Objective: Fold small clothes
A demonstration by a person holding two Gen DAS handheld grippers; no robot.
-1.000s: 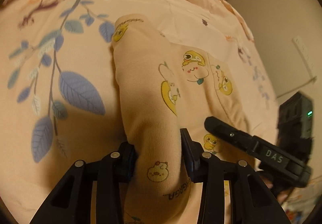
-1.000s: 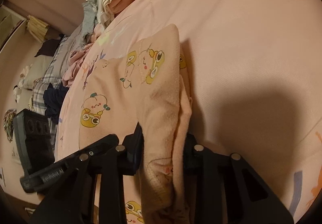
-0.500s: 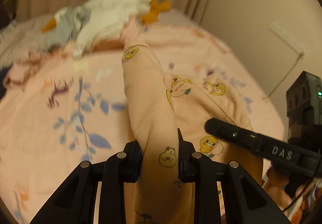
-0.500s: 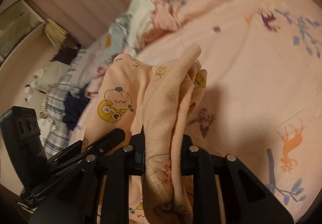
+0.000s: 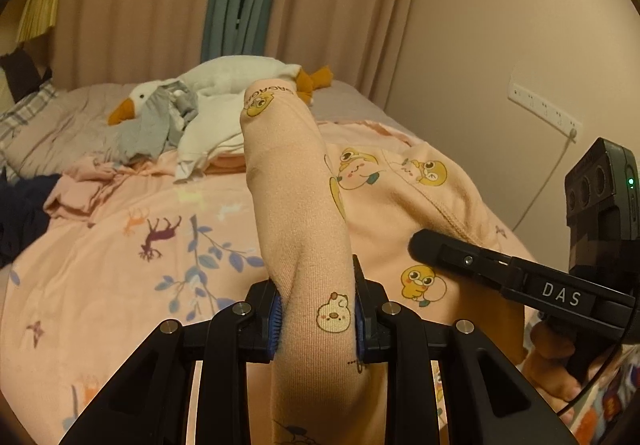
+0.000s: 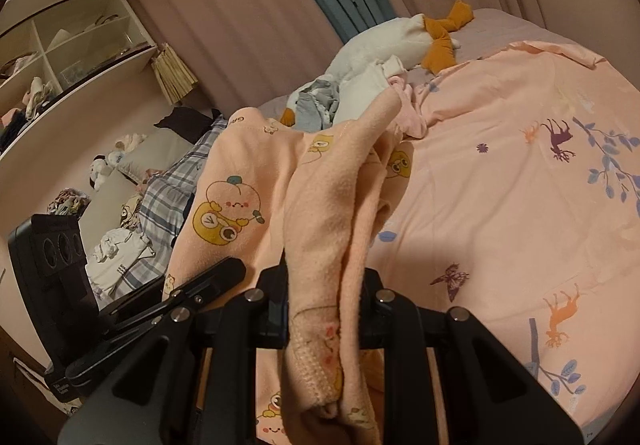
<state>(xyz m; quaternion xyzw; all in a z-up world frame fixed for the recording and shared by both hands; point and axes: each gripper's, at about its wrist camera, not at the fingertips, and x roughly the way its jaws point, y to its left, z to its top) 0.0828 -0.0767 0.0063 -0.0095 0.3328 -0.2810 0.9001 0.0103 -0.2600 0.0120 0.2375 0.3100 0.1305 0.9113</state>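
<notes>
A small peach garment (image 5: 296, 205) printed with yellow cartoon ducks hangs lifted above the bed. My left gripper (image 5: 318, 319) is shut on one bunched edge of it, its blue pads pressing the cloth from both sides. My right gripper (image 6: 326, 305) is shut on another gathered edge of the peach garment (image 6: 328, 205), whose fleecy inside faces that camera. Each gripper also shows in the other's view: the right gripper (image 5: 424, 245) at the right, the left gripper (image 6: 228, 271) at the lower left. The garment's lower end is hidden below both views.
A pink bedsheet (image 5: 120, 245) with printed leaves and animals covers the bed. A white goose plush (image 5: 224, 85) and crumpled clothes (image 5: 156, 125) lie at the far end. Curtains (image 5: 160, 5) hang behind, a wall with a socket strip (image 5: 544, 111) stands right, and shelves (image 6: 60, 57) stand left.
Both grippers have risen with the garment, lifting it off the sheet. The views have tilted up from the bed surface to the curtains and wall. Both grips tightened on the cloth early on.
</notes>
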